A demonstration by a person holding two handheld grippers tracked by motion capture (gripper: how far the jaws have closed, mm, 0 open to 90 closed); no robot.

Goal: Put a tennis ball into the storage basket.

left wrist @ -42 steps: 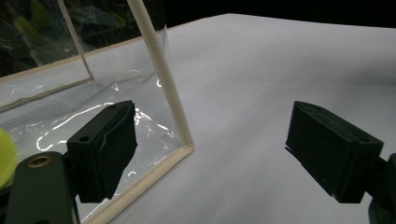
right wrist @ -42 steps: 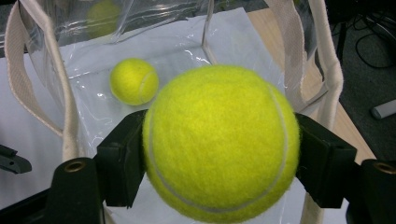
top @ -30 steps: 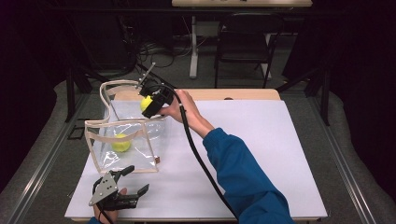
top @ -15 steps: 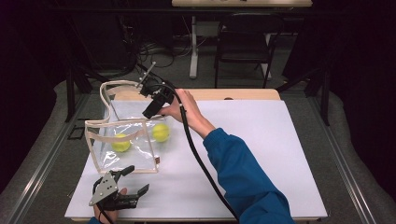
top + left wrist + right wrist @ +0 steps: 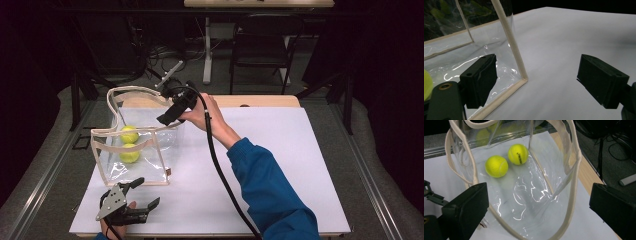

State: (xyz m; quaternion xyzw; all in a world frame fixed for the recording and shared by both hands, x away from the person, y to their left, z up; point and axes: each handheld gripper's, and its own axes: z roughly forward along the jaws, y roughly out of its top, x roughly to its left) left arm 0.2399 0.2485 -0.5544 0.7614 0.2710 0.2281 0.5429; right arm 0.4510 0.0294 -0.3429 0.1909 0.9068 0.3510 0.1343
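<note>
2 tennis balls (image 5: 129,144) in bag (image 5: 165,150) (clear)

A clear bag (image 5: 145,145) with cream edges stands on the white surface (image 5: 280,165). Two yellow balls (image 5: 129,134) sit inside it, one just behind the other. The right hand-held gripper (image 5: 167,118) hangs over the bag's top, jaws apart. The left hand-held gripper (image 5: 145,195) rests near the front edge, jaws apart, just in front of the bag.

Both hand-held grippers (image 5: 141,194) (image 5: 172,111) gape wide, right arm outstretched.
</note>
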